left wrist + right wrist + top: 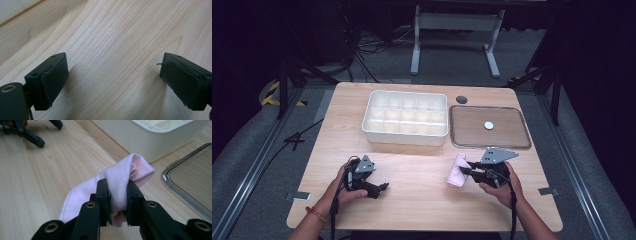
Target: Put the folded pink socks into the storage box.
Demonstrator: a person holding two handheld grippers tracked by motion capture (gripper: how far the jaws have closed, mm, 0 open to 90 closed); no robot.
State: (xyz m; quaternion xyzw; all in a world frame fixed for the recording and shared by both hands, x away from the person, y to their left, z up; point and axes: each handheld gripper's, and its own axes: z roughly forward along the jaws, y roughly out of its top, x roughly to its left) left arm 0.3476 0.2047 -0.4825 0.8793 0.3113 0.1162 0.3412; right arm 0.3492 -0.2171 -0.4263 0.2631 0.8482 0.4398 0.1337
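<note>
Right gripper pinching fold of pink sock, jaws clenched on fabric. Sock lying on table, just in front of white divided box, beside clear lid. Left gripper resting on table, jaws spread wide, gripping nothing.

Risks, as judged:
- Grip taking only part of the bundle; sock likely unrolling or sliding free when lifted.
- Loose end likely dragging, snagging box rim, missing compartment.
- Loose end possibly catching lid edge.
</note>
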